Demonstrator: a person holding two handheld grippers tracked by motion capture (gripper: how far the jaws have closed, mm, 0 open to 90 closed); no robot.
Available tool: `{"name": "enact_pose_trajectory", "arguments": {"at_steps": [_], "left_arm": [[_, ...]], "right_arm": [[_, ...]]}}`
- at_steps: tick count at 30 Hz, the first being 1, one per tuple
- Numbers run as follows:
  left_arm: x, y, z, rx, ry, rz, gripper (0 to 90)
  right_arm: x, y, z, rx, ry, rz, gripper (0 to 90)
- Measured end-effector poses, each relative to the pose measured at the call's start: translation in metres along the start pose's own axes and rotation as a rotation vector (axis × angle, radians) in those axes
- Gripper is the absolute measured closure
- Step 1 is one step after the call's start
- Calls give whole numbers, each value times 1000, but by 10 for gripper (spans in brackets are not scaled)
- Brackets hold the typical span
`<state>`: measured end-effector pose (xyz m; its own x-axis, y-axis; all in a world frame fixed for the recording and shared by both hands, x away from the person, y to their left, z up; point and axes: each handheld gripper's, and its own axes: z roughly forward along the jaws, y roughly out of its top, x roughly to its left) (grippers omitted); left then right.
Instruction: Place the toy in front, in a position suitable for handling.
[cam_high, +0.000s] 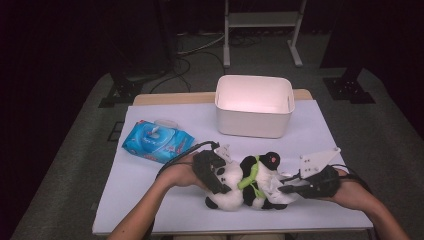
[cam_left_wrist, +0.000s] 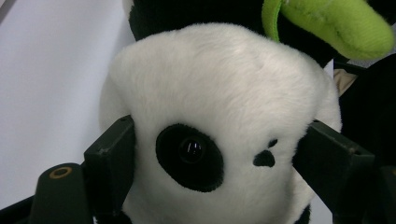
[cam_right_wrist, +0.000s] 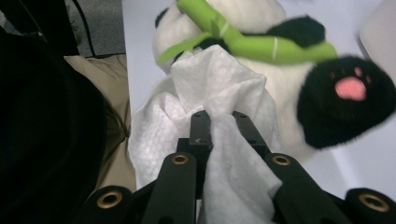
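In the high view, a blue pack of wet wipes (cam_high: 157, 140) lies on the white table top (cam_high: 150, 200) at about nine o'clock from the table's middle, apart from the toy; its flip lid stands open. To its right the left gripper (cam_high: 214, 176) reaches in from the seven o'clock side, held by the person's left hand (cam_high: 181, 172); its jaws stand wide and clamp the head of the panda plush (cam_high: 245, 187), one pad on each cheek. In the left gripper view the panda plush (cam_left_wrist: 219, 121) sits squarely between the two black jaws, both pads pressing into the white fur, a black eye patch and the small nose facing the camera, a green bamboo piece (cam_left_wrist: 336, 23) at one o'clock. The plush lies on its back near the table's front edge, at six o'clock from the white bin (cam_high: 254, 106), which stands well apart near the far edge at twelve o'clock. Further right, the right gripper (cam_high: 290, 187) comes in from four o'clock in the person's right hand (cam_high: 350, 192); its jaws are nearly together, pinching a white wipe (cam_right_wrist: 219, 121). In the right gripper view the wipe bunches up between the jaw tips and rests against the plush's white belly, just below the bamboo; a black paw with a pink pad (cam_right_wrist: 348, 98) lies at three o'clock.
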<state>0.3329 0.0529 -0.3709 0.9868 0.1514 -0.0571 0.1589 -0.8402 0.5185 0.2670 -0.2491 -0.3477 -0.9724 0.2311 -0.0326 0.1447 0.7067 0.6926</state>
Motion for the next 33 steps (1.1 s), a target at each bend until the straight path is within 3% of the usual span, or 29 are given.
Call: {"name": "enact_pose_trajectory", "arguments": {"at_steps": [7, 14, 33], "left_arm": [[-1, -1, 0, -5, 2, 1, 199], [-4, 1, 0, -7, 7, 10, 198], [-9, 12, 9, -46, -7, 29, 189]], "right_arm": [[-4, -19, -3, 11, -19, 52, 797], [-17, -26, 7, -2, -31, 89, 797], [-24, 18, 23, 5, -21, 0, 796]]}}
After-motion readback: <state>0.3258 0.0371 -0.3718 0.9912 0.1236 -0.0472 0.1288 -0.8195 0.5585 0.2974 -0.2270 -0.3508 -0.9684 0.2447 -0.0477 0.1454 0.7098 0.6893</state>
